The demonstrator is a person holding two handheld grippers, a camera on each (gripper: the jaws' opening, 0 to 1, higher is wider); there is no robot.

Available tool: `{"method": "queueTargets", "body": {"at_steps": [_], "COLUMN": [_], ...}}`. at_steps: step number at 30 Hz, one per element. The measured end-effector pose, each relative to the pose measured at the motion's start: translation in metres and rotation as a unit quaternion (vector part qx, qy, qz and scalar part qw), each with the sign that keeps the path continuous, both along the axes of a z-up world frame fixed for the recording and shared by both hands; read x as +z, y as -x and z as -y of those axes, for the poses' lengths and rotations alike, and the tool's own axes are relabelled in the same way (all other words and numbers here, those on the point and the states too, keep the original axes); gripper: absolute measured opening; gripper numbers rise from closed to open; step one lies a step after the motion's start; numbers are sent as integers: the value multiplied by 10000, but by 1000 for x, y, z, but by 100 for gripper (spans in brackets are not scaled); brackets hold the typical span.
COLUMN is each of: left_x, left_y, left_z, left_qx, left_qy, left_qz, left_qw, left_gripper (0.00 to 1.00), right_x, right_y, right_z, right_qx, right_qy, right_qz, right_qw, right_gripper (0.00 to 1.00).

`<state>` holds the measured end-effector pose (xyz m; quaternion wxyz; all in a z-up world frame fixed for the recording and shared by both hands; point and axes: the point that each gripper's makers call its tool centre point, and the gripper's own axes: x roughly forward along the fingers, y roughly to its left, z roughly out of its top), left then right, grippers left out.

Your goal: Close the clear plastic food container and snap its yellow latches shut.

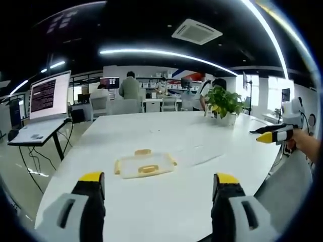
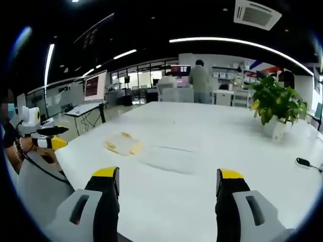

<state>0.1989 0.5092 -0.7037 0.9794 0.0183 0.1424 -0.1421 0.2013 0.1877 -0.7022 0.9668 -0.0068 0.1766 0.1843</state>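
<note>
Honestly, with both grippers (image 1: 159,194) (image 2: 168,189) spread wide and empty, I judge the container (image 1: 145,164) lying mid-table light, thin, probably slippery, so I'd press its yellow latches (image 1: 148,169).

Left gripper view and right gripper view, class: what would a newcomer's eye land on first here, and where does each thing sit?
First, the clear plastic food container with yellow latches, lying alone on the big white table ahead of the left tongs, whose jaws stand open. Next, the leafy potted plant at the table's far side, beyond the open right tongs. Then the lit monitor on a stand beside the table.
</note>
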Motion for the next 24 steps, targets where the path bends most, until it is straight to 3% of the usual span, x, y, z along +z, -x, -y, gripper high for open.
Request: {"method": "queueTargets", "body": {"at_steps": [24], "left_x": [-2], "left_y": [-1], "left_z": [-2], "left_qx": [6], "left_qy": [10], "left_qz": [-50], "left_qw": [10000], "left_gripper": [85], "right_x": [-6], "right_y": [1], "right_z": [1], "right_qx": [39], "right_qy": [141], "right_qz": [-118], "right_qw": [9998], "right_gripper": [71]}}
